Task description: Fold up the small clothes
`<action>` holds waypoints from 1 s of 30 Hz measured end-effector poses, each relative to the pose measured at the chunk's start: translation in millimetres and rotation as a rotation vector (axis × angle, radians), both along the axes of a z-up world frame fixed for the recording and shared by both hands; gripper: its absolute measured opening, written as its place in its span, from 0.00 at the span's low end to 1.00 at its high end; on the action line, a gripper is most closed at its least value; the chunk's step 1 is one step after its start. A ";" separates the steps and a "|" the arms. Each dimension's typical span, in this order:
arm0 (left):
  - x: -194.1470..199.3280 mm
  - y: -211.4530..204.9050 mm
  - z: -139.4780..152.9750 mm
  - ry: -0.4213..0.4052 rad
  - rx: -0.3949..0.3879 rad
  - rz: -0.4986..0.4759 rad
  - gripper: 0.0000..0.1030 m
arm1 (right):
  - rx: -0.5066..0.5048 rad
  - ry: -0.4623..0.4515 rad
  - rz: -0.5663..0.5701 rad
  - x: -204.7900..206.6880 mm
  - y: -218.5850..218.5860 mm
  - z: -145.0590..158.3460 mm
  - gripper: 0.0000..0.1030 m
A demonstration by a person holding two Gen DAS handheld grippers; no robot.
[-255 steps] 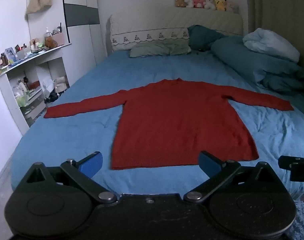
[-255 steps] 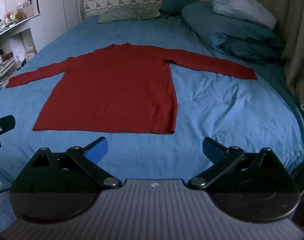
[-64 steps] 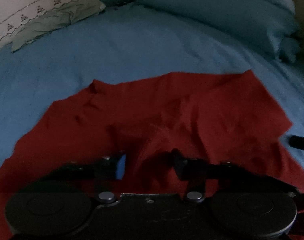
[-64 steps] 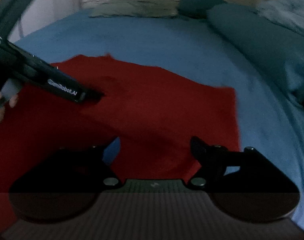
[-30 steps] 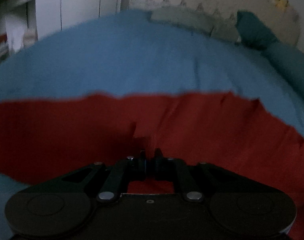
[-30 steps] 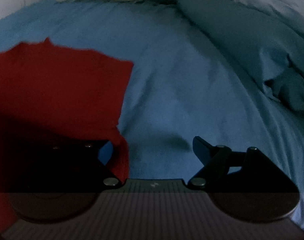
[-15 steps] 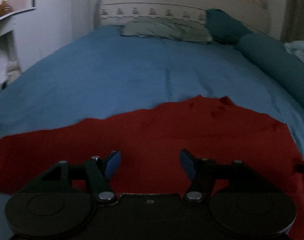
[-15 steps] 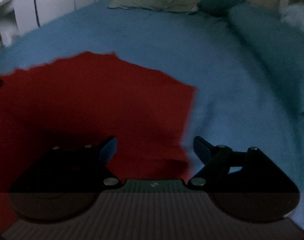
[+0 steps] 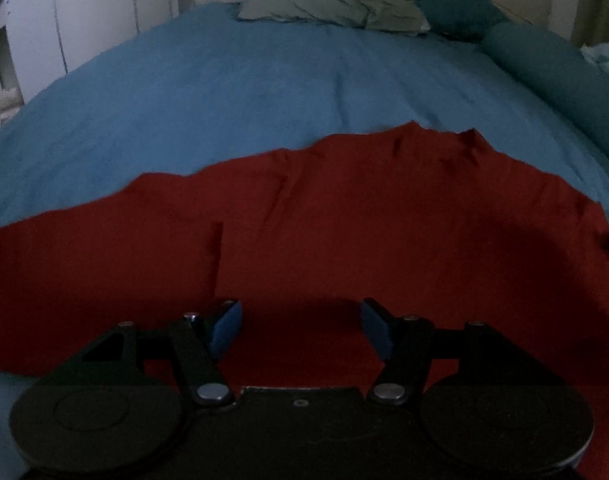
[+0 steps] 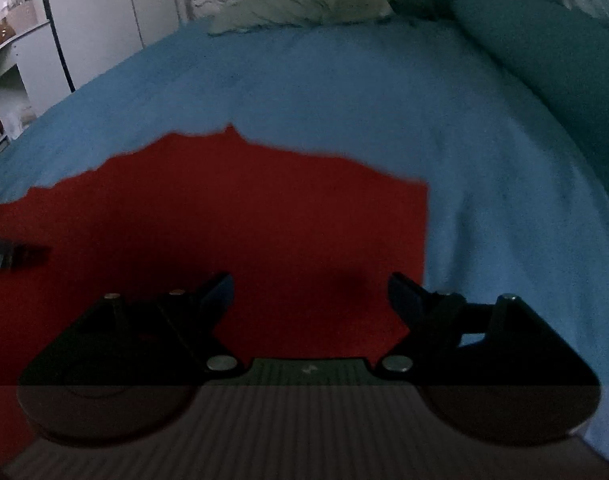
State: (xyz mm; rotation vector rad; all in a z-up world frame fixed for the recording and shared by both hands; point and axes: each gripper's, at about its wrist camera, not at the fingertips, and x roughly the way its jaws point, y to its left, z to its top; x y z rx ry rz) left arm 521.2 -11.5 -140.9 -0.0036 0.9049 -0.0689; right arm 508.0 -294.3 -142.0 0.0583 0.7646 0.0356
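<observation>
The red sweater (image 9: 344,220) lies on the blue bed, with its right sleeve folded in over the body; it also shows in the right wrist view (image 10: 264,220), where its right edge is straight. My left gripper (image 9: 300,326) is open and empty, low over the sweater's near part. My right gripper (image 10: 310,296) is open and empty, low over the sweater's right side. The tip of the left gripper (image 10: 20,256) shows at the left edge of the right wrist view.
Blue bedsheet (image 9: 264,92) stretches beyond the sweater. Green pillows (image 9: 328,8) and a teal pillow (image 9: 456,4) lie at the headboard. A rolled teal duvet (image 10: 544,52) runs along the right. White cupboards and shelves (image 10: 92,28) stand to the left.
A second ago my left gripper was shut on sweater fabric; it has let go and opened. Both grippers have moved over the sweater, which lies flat with sleeves folded in.
</observation>
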 end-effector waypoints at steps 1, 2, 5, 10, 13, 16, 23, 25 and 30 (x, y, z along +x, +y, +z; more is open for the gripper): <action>0.5 -1.4 -1.1 0.000 0.009 -0.007 0.68 | 0.006 -0.006 -0.001 16.1 -0.7 -2.7 0.97; -1.0 -1.0 -1.5 -0.001 0.015 -0.011 0.68 | 0.007 -0.008 -0.009 27.4 -2.5 -7.2 0.97; -1.9 3.9 -2.7 0.001 0.009 -0.011 0.68 | -0.014 0.042 -0.073 64.7 -10.7 -28.9 0.97; -4.2 6.2 -2.3 -0.002 0.005 -0.014 0.68 | 0.036 0.035 -0.123 75.7 -32.3 -44.0 1.00; -1.9 6.5 2.9 0.010 0.002 -0.016 0.68 | 0.000 0.052 -0.114 76.4 -24.7 -38.6 1.00; -4.0 11.9 23.5 0.004 -0.003 0.004 0.68 | -0.005 0.047 -0.109 66.9 -18.7 -16.8 1.00; -28.0 45.7 115.2 -0.026 0.011 0.118 0.71 | 0.083 -0.017 -0.086 21.4 15.4 88.8 1.00; -35.3 67.8 137.4 0.000 -0.014 0.184 0.82 | 0.082 -0.015 -0.059 6.4 40.5 118.6 1.00; -62.4 146.5 160.0 -0.001 -0.088 0.372 1.00 | 0.164 0.011 0.041 -20.4 114.2 155.5 1.00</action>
